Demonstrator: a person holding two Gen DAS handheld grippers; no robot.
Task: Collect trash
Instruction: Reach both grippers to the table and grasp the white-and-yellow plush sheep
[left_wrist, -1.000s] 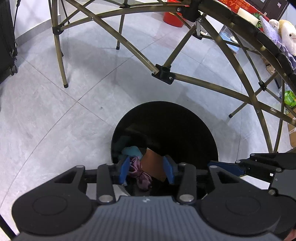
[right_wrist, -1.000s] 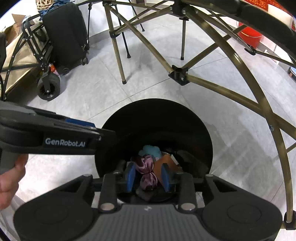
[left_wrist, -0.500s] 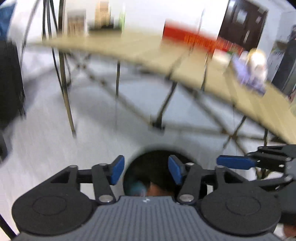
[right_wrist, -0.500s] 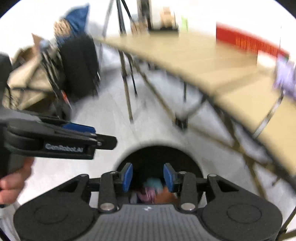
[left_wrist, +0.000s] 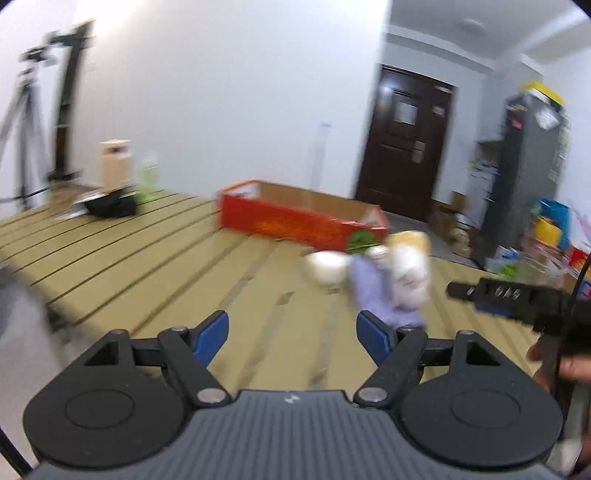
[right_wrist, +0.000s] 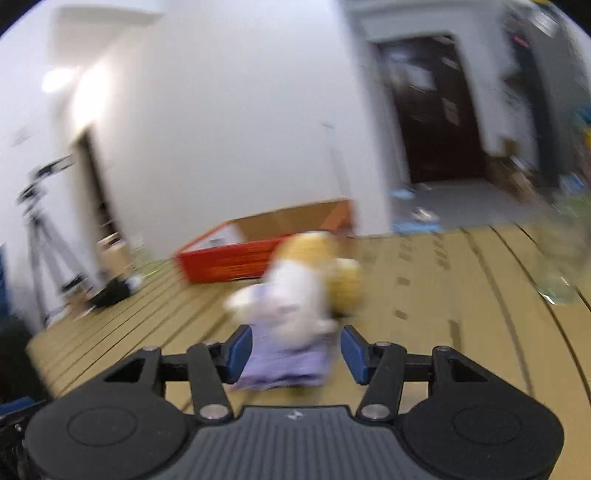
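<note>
Item: slatted wooden counter (left_wrist: 155, 258), both views motion-blurred. Left hand-held gripper (left_wrist: 291, 334): jaws apart and empty, having just been opening, nothing between the blue pads; only bare slats are seen past them. Right hand-held gripper (right_wrist: 295, 349): jaws likewise apart and just been opening, nothing clamped; a pale purple cloth (right_wrist: 284, 363) is seen in line between the pads, but contact cannot be told through the blur and it appears to lie on the counter beyond them. On the cloth, a white-and-yellow plush toy (right_wrist: 306, 284) is rested, near the middle of the counter. Behind it, an open red cardboard box (left_wrist: 295, 221) is set toward the far edge; a black object (left_wrist: 110, 205) and a small carton (left_wrist: 114, 162) are placed at the far left end; a clear plastic item (right_wrist: 561, 266) is noted at the right edge of the right view. Step in hand, as judged: search of the counter for the next piece of trash, both hands free. Next move, as judged: a discardable item is to be singled out from things to be kept, the open jaws lined up around it, and slower travel is called for so the target can be read clearly.
</note>
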